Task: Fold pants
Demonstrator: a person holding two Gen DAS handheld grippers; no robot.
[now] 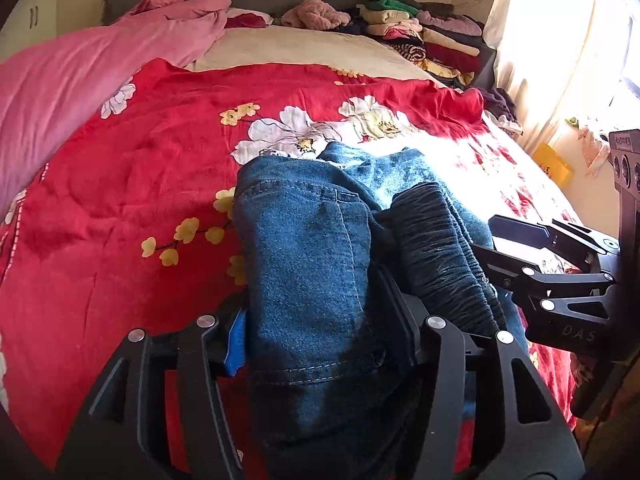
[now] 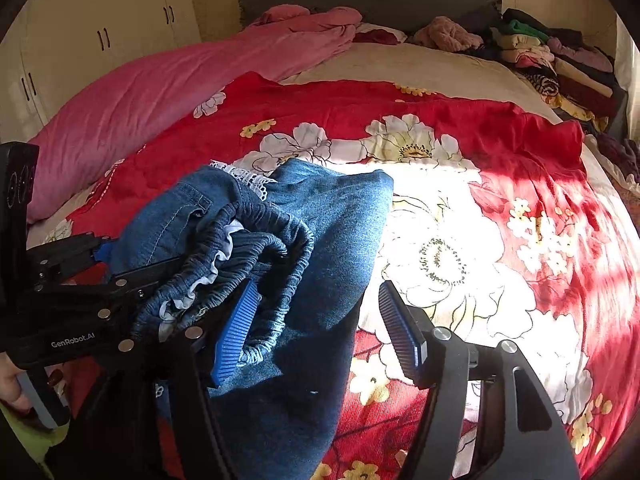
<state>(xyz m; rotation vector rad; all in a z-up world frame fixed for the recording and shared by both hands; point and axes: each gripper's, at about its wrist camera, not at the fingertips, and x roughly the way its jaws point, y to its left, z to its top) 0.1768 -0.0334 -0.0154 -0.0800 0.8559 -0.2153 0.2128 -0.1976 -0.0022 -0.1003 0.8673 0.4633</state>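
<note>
Strong daylight is pouring in from the curtained window (image 1: 560, 40) on the right, blowing out a patch of the red floral bedspread (image 2: 440, 208) to near white in both views. The jeans (image 1: 312, 260) are casting a deep shadow over their near folds, and the black gripper frames are reading almost as silhouettes. The far wardrobe (image 2: 100, 40) is sitting in softer, dimmer light. Fisheye distortion is bending the bed into a dome, and dark vignetting is eating the corners. Focus is holding sharp in the centre.
</note>
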